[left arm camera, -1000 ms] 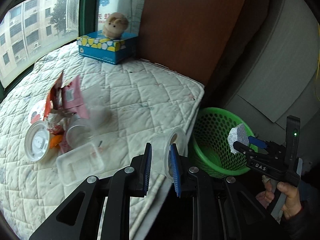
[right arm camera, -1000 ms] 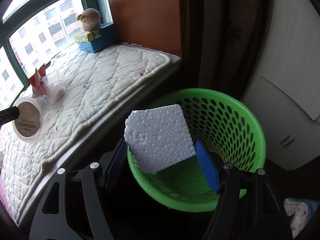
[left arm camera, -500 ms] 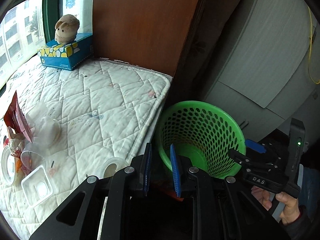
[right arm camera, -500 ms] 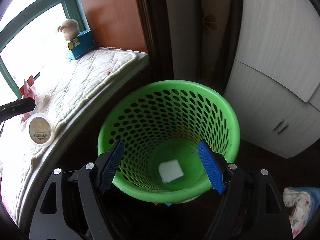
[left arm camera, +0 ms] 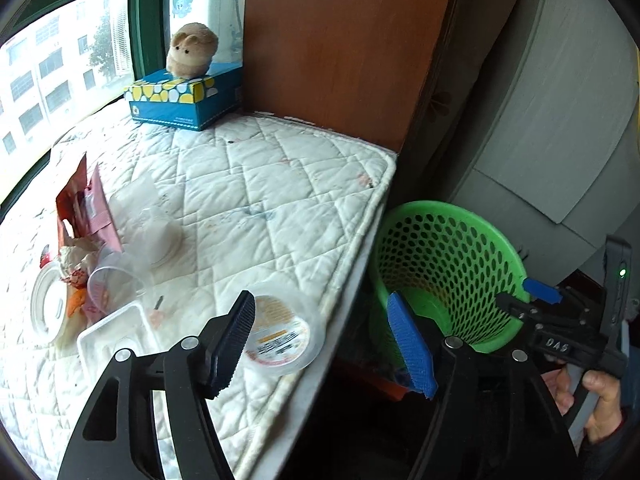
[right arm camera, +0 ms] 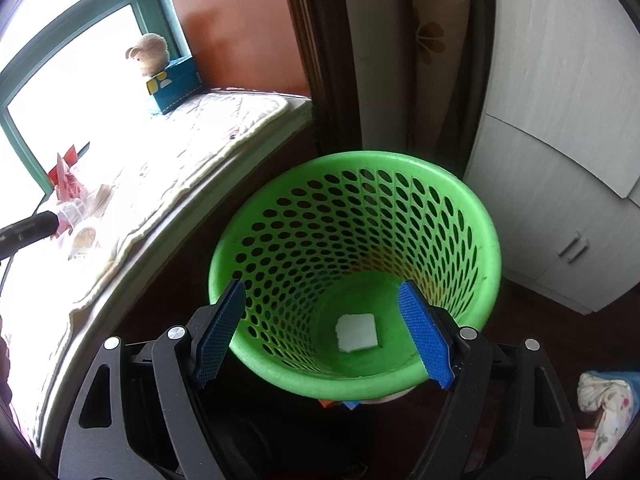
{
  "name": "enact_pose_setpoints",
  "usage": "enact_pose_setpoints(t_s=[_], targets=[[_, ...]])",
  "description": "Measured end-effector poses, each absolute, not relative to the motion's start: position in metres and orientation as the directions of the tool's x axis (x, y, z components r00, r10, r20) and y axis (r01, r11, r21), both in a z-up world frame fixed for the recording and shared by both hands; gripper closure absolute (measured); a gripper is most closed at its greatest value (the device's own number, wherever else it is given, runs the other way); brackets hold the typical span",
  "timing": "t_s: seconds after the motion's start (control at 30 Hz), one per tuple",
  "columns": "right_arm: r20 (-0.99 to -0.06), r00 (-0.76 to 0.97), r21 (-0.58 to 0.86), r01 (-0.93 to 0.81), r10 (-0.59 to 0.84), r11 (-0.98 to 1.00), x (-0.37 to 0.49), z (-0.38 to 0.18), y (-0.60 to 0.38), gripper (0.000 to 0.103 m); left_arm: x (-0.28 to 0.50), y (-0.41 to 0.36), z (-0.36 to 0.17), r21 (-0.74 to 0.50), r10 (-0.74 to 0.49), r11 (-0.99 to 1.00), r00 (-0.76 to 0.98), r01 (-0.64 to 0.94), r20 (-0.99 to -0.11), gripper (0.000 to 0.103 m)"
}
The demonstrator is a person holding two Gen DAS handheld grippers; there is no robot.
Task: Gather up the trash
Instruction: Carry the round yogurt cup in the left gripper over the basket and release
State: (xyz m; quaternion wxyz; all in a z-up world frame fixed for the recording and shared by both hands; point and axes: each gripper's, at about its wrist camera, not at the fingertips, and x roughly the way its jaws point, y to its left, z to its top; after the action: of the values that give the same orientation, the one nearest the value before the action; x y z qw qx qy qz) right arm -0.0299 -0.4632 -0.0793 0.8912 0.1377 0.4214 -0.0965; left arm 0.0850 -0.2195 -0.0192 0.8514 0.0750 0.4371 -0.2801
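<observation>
A green mesh basket stands on the floor beside the quilted mattress; it also shows in the left wrist view. A white foam piece lies on its bottom. My right gripper is open and empty above the basket; it shows in the left wrist view. My left gripper is open. A round clear lidded cup lies on the mattress edge just beyond its left finger. A trash pile of red wrappers, clear cups and a plastic tray lies at the left.
A blue tissue box with a plush toy on it sits at the mattress's far end by the window. A brown panel and grey cabinet stand behind the basket. A floral cloth lies on the floor at right.
The right gripper dropped the foam piece into the basket one second ago and stays open. The left gripper opened and the lidded cup now lies on the mattress edge.
</observation>
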Motion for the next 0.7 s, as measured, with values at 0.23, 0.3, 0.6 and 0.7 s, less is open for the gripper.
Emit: enact_pose_setpoints(t_s=[0.23,0.3,0.6,0.7], targets=[[-0.782,0.623,0.168,0.267,-0.037,0.949,-0.028,-0.080,-0.455,0.024,0.090,-0.204,-0.038,-0.112,-0.385,0.847,0.453,0.520,-0.804,0.025],[-0.782,0.623,0.169,0.264,-0.034,0.950,-0.028,-0.080,-0.453,0.024,0.094,-0.202,-0.045,-0.108,-0.374,0.850,0.448,0.515,-0.812,0.025],[-0.788,0.615,0.172,0.252,-0.020,0.952,-0.024,-0.084,-0.449,0.024,0.106,-0.210,-0.072,-0.066,-0.322,0.852,0.420,0.520,-0.848,0.024],[-0.791,0.612,0.171,0.250,-0.018,0.953,-0.022,-0.085,-0.448,0.024,0.110,-0.210,-0.076,-0.060,-0.311,0.857,0.422,0.511,-0.851,0.024]])
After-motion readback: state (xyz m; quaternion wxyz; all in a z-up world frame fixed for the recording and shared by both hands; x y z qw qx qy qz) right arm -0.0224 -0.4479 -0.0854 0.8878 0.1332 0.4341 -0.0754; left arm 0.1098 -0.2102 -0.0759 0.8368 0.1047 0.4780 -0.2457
